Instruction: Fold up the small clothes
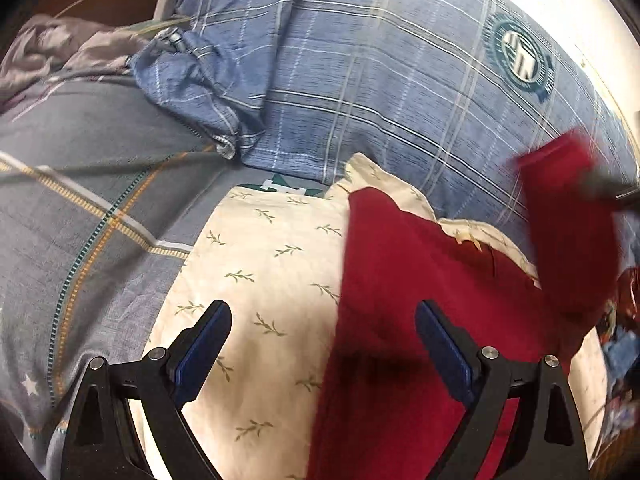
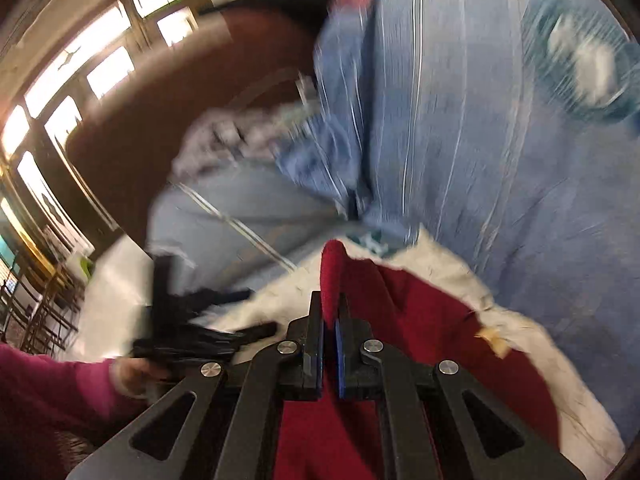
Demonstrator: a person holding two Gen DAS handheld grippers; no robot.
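A dark red garment (image 1: 404, 280) lies on a cream leaf-print cloth (image 1: 264, 264) on the bed. My left gripper (image 1: 323, 312) is open and empty just above them, its left finger over the cream cloth and its right finger over the red garment. My right gripper (image 2: 330, 308) is shut on a fold of the red garment (image 2: 424, 320) and lifts it. That raised part shows blurred at the right of the left wrist view (image 1: 568, 216). The left gripper also shows blurred in the right wrist view (image 2: 188, 320).
A blue plaid quilt (image 1: 360, 80) with a round teal emblem (image 1: 520, 54) covers the bed behind. A grey striped sheet (image 1: 80, 216) lies to the left, with crumpled grey cloth (image 1: 52, 52) and a white charger with cable (image 1: 164, 2) beyond. A brown headboard (image 2: 132, 128) and windows (image 2: 80, 68) are at left.
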